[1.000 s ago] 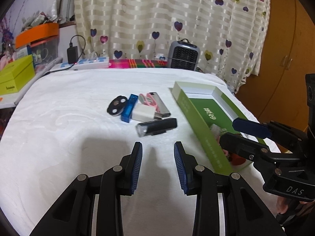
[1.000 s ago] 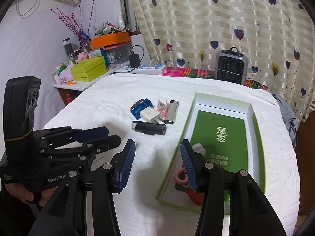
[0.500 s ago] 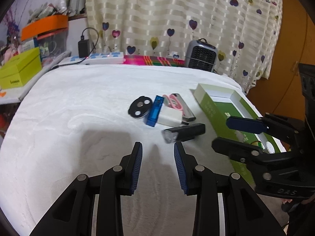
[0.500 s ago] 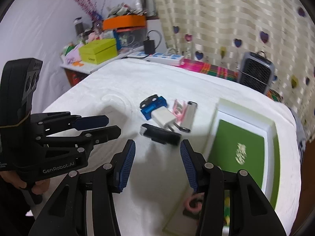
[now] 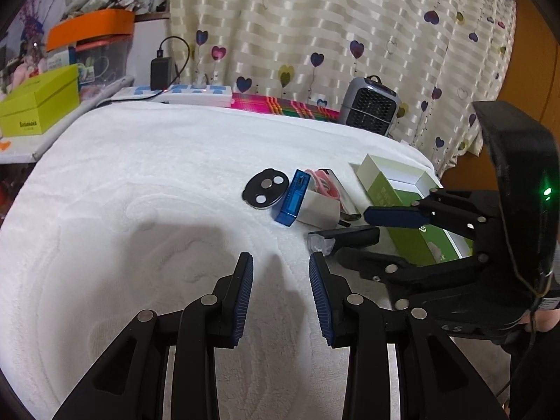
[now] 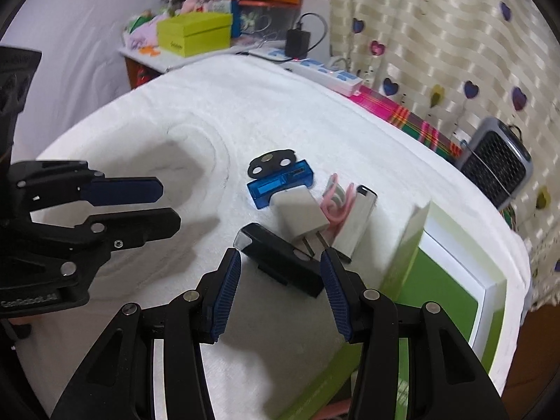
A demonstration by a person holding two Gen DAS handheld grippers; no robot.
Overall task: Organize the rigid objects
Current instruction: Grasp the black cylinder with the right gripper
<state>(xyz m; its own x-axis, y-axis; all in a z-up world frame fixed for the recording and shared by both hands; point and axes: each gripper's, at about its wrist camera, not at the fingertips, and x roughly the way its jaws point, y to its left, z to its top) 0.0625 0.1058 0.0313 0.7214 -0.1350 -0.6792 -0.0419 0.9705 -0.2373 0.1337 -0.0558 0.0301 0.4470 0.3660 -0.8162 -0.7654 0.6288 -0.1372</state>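
Between open right tongs (image 6: 280, 262), black bar (image 6: 280, 262), pads clear.

White-blanketed bed with a small pile and a box

My grippers look onto the white blanket (image 5: 140, 210) covering the bed. Near its middle lie a black disc (image 5: 264, 193), a blue dongle (image 5: 292, 197), a white plug (image 6: 302, 215), a pink clip (image 6: 337, 203), a silver stick (image 6: 353, 225) and a black bar (image 6: 280, 260), huddled together. At three o'clock from them sits my green box (image 6: 451, 280).
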